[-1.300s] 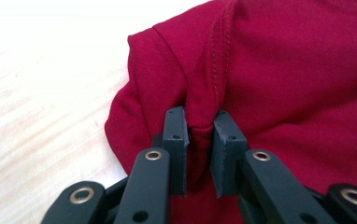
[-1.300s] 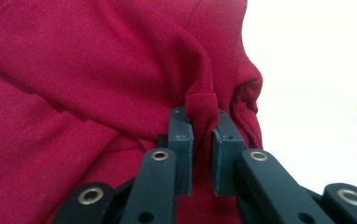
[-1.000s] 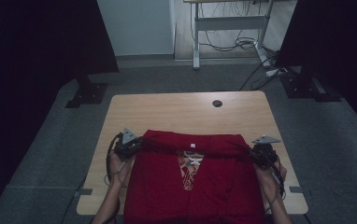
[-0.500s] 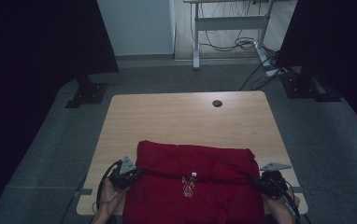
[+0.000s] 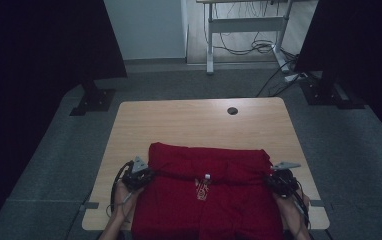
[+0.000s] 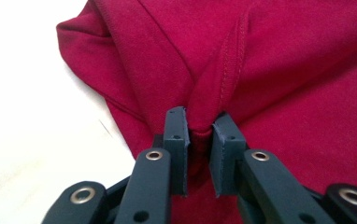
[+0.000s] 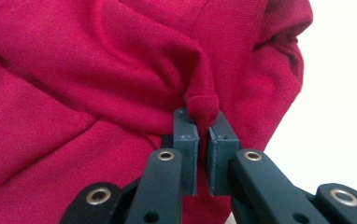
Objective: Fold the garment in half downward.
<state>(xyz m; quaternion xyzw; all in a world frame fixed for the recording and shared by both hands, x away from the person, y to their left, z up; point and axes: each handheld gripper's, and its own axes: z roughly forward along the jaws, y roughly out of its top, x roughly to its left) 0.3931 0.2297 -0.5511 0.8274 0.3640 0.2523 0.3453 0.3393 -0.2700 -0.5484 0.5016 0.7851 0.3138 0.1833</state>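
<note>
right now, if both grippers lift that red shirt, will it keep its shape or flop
Probably flop: the red shirt bunches into soft folds where the left gripper and right gripper pinch it. It likely sags between them. The knit looks grippy, so slipping seems unlikely.

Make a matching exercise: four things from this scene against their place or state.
Things:
1. left gripper
2. right gripper
3. shirt
4. round hole

Places or states:
A. far end of the table, bare wood around it
B. red, folded over at the near edge
C. shut on the shirt's left edge
D. shut on the shirt's right edge

Pairs: 1-C, 2-D, 3-B, 4-A
</note>
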